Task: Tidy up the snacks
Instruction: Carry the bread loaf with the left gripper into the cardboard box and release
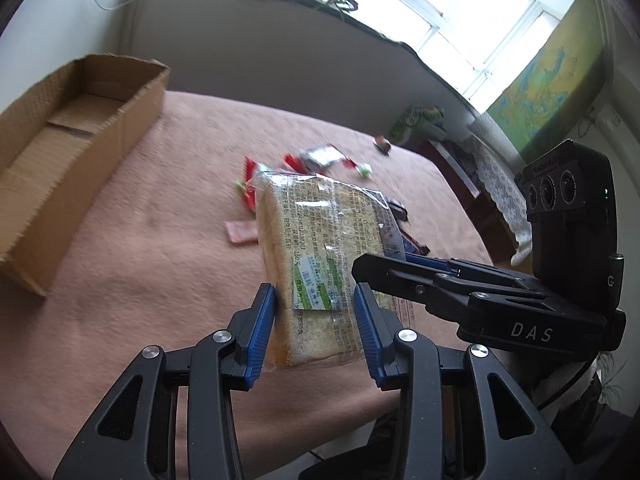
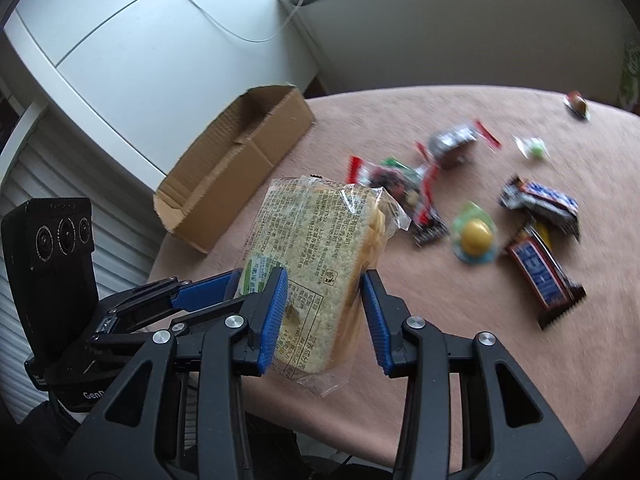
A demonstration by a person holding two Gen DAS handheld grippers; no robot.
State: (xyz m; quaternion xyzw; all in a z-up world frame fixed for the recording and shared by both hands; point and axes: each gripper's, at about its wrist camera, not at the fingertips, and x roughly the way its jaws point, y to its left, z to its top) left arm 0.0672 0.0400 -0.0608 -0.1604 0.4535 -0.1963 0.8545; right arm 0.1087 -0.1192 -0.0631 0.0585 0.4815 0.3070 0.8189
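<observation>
Rectangular plastic-wrapped bread pack (image 1: 320, 256) between both blue-padded claws, above fuzzy pink tablecloth (image 1: 160, 264).

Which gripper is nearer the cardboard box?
Left. The left gripper is on the bread packet's box side; the right gripper is on the side away from the cardboard box.

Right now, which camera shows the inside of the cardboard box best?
The left wrist view: it looks down into the cardboard box, showing its bare floor. The right wrist view shows the box farther off, mostly outer wall, little interior.

Glossy clear plastic bread wrapper (image 1: 332, 240); matt corrugated cardboard box (image 1: 72, 152)
</observation>
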